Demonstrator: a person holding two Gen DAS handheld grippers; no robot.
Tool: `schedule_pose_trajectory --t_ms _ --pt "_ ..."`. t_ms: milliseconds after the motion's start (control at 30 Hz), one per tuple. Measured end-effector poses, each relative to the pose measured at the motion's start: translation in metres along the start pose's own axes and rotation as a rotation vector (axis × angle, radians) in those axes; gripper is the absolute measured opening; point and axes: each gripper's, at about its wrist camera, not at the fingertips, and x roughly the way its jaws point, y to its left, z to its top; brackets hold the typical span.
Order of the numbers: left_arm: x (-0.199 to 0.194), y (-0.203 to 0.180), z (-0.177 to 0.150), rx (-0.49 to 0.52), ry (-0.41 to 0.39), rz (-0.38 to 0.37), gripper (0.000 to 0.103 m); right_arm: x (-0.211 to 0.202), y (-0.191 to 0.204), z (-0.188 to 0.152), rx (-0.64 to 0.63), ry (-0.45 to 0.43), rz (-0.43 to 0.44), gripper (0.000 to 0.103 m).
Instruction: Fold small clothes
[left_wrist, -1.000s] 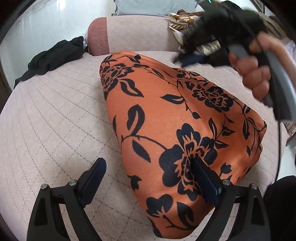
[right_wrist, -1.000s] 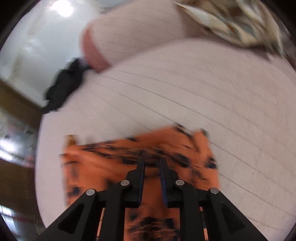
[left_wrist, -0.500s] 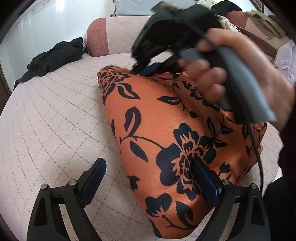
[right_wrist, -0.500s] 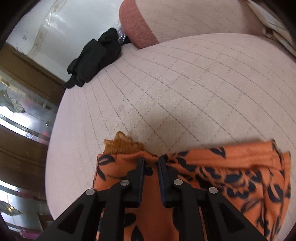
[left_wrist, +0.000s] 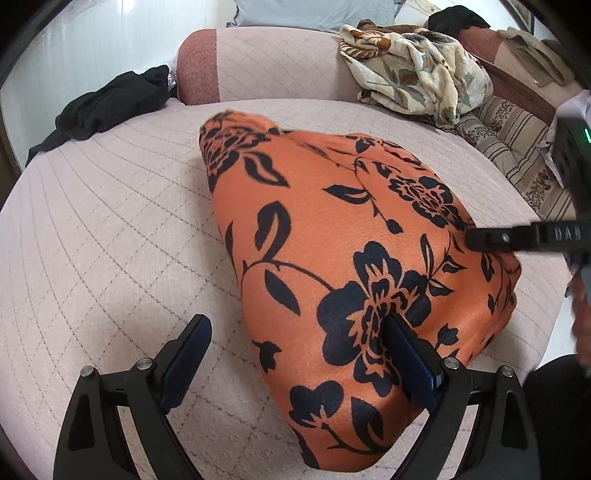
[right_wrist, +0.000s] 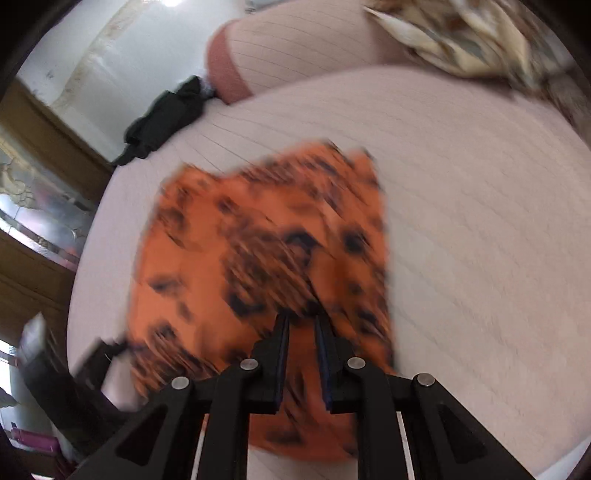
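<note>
An orange garment with black flowers (left_wrist: 332, 240) lies folded on the pink quilted bed (left_wrist: 110, 240). My left gripper (left_wrist: 295, 319) is open at its near end. One of its fingers (left_wrist: 406, 354) presses on the cloth and the other (left_wrist: 184, 350) hangs over the bare quilt. My right gripper (left_wrist: 471, 238) comes in from the right edge, low over the garment's right side. In the blurred right wrist view, the right gripper (right_wrist: 301, 318) keeps its jaws nearly together above the orange garment (right_wrist: 258, 240), and I see no cloth pinched between them.
A black garment (left_wrist: 110, 103) lies at the bed's far left edge. A cream leaf-patterned cloth (left_wrist: 417, 74) is piled at the back right against a bolster (left_wrist: 266, 62). Striped cushions (left_wrist: 517, 158) sit to the right. A wooden cabinet (right_wrist: 37, 192) stands left of the bed.
The right gripper reached the garment's far left corner, then swung back to the right side. That far corner now sits slightly bunched. The left gripper stayed put.
</note>
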Motion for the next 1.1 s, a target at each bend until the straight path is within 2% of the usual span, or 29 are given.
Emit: schedule_pose_trajectory --t_ms 67,167,267,300,367,400,467,533,600,667,700,800,833,933,1000,1100 --pt "-0.001 0.000 -0.001 0.004 -0.007 0.003 0.095 -0.007 -0.019 -0.014 0.044 -0.048 0.025 0.018" --pt "-0.011 -0.002 -0.001 0.030 -0.039 0.018 0.095 -0.021 -0.024 -0.010 0.106 -0.034 0.035 0.018" --pt "-0.026 -0.001 0.002 0.050 -0.101 0.035 0.095 -0.042 -0.013 -0.013 0.050 -0.092 0.017 0.018" --pt "-0.029 0.001 0.004 0.048 -0.119 0.045 0.094 -0.041 -0.010 -0.014 0.018 -0.085 0.000 0.018" --pt "-0.034 0.006 0.008 0.028 -0.143 0.060 0.095 -0.014 -0.011 -0.021 -0.007 0.030 -0.034 0.019" --pt "-0.035 0.010 0.009 0.012 -0.148 0.064 0.095 -0.004 -0.015 -0.028 0.011 0.051 -0.019 0.019" --pt "-0.036 0.017 0.011 -0.016 -0.152 0.055 0.095 -0.012 -0.014 -0.030 -0.009 0.021 -0.026 0.018" --pt "-0.037 0.022 0.012 -0.030 -0.154 0.053 0.095 -0.019 -0.013 -0.027 -0.011 0.034 -0.023 0.018" --pt "-0.038 0.023 0.015 -0.038 -0.166 0.062 0.095 -0.019 -0.014 -0.018 0.039 0.040 0.015 0.020" --pt "-0.038 0.025 0.018 -0.039 -0.174 0.077 0.094 -0.026 -0.015 -0.011 0.067 0.002 0.068 0.019" --pt "-0.037 0.026 0.019 -0.040 -0.173 0.081 0.095 -0.031 -0.014 -0.008 0.066 -0.023 0.068 0.019" --pt "-0.034 0.028 0.022 -0.058 -0.165 0.073 0.095 -0.038 -0.012 -0.005 0.068 -0.089 -0.042 0.019" --pt "-0.034 0.029 0.022 -0.061 -0.165 0.071 0.095 -0.036 -0.014 -0.003 0.073 -0.097 -0.054 0.020" --pt "-0.035 0.031 0.023 -0.061 -0.168 0.078 0.094 -0.026 -0.020 -0.004 0.099 -0.082 -0.044 0.019" --pt "-0.035 0.032 0.023 -0.065 -0.165 0.079 0.095 -0.006 -0.019 -0.012 0.086 -0.021 -0.015 0.020" --pt "-0.034 0.034 0.023 -0.073 -0.161 0.076 0.095 -0.002 -0.008 -0.017 0.023 -0.040 -0.062 0.020"
